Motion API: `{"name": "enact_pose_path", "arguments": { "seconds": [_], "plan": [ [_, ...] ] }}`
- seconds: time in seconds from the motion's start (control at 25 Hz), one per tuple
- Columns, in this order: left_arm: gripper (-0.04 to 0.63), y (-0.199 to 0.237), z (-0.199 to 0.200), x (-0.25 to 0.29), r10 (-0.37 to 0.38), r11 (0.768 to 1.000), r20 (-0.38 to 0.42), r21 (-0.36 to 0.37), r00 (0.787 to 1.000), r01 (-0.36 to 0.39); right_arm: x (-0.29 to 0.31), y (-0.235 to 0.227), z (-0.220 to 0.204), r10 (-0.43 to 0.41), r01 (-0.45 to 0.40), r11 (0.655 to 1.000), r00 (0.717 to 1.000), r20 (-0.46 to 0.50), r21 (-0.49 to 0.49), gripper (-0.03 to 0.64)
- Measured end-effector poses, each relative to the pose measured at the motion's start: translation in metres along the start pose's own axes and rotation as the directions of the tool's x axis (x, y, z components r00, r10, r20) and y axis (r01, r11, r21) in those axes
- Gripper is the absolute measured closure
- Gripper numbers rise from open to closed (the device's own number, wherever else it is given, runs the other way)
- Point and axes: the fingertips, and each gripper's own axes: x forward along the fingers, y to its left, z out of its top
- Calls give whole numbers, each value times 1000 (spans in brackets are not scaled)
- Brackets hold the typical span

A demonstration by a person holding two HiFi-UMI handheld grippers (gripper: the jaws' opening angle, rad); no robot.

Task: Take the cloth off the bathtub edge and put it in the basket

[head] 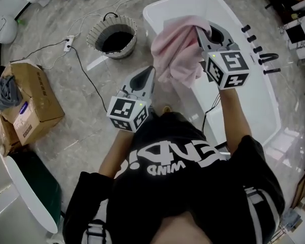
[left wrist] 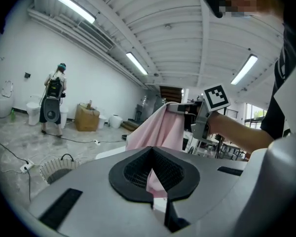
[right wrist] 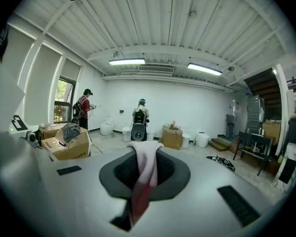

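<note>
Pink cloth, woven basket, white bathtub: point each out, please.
Pink cloth (head: 175, 50), head view, middle of its hanging folds.
Round woven basket (head: 93, 37), head view, left rim.
White bathtub (head: 255, 103), head view, bare right side.

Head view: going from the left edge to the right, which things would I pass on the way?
Cardboard box → white power strip → basket → pink cloth.

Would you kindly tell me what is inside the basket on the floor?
Only a dark interior shows in the basket; its bottom is too dark to read. No pink shows there: the cloth is held by the right gripper above the bathtub.
</note>
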Motion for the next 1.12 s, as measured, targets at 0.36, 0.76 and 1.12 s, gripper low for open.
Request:
{"name": "enact_pose_path", "arguments": {
  "seconds": [0.36,0.76,1.12],
  "plan": [
    [581,21,10,-47,145,989,32,-19,989,-145,19,41,29,122,-122,993,992,29,-10,601],
    [581,82,-2,-109,251,967,42,-57,967,-249,66,112,42,199,-200,980,978,53,5,601],
    [581,123,9,-135,246,969,78,-30,966,-244,97,156,68,220,-220,975,972,82,-13,601]
  ]
}}
